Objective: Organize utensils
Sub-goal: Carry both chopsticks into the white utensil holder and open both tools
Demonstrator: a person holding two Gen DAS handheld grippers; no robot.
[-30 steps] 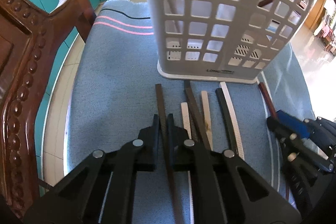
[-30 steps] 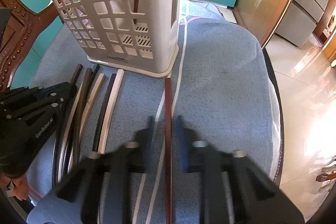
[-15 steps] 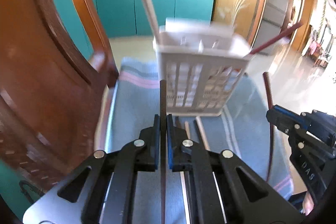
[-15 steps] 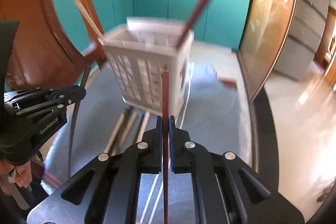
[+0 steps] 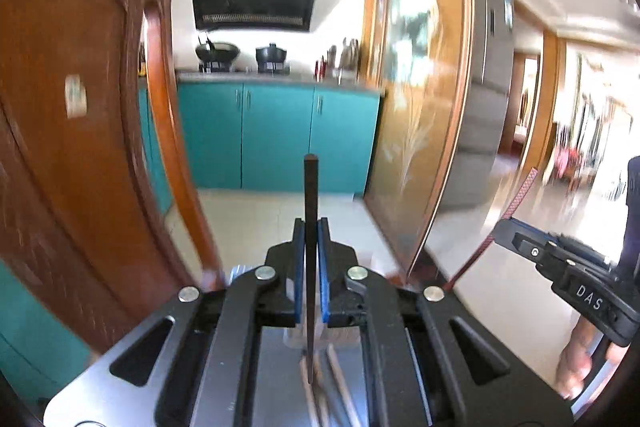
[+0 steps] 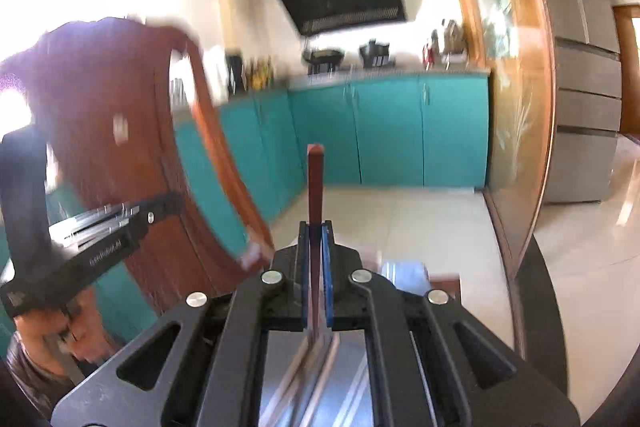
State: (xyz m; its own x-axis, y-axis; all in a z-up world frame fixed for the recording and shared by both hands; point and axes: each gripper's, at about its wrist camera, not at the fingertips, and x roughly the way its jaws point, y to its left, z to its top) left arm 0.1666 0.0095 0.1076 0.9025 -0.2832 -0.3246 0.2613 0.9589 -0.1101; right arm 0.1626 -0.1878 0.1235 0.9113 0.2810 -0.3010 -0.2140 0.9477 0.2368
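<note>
My left gripper [image 5: 311, 227] is shut on a dark brown chopstick [image 5: 310, 195], which sticks straight out past the blue pads toward the kitchen. My right gripper [image 6: 315, 227] is shut on a reddish-brown chopstick [image 6: 315, 183] held the same way. In the left wrist view the right gripper [image 5: 500, 227] shows at the right edge with the reddish chopstick [image 5: 520, 193] slanting up from it. In the right wrist view the left gripper's body [image 6: 104, 239] shows at the left. The white basket and the chopsticks on the table are out of view in both views.
A carved wooden chair back [image 5: 80, 107] rises close on the left. Teal kitchen cabinets [image 5: 280, 135] stand ahead across a pale tiled floor [image 5: 260, 215]. A wood-framed glass panel [image 5: 424, 107] and a grey fridge [image 6: 580, 107] stand to the right. A hand [image 5: 576, 363] holds the right gripper.
Both grippers closed on a chopstick lying on the blue cloth and rose steeply with it. The views tilted up from the table and basket to the kitchen.
</note>
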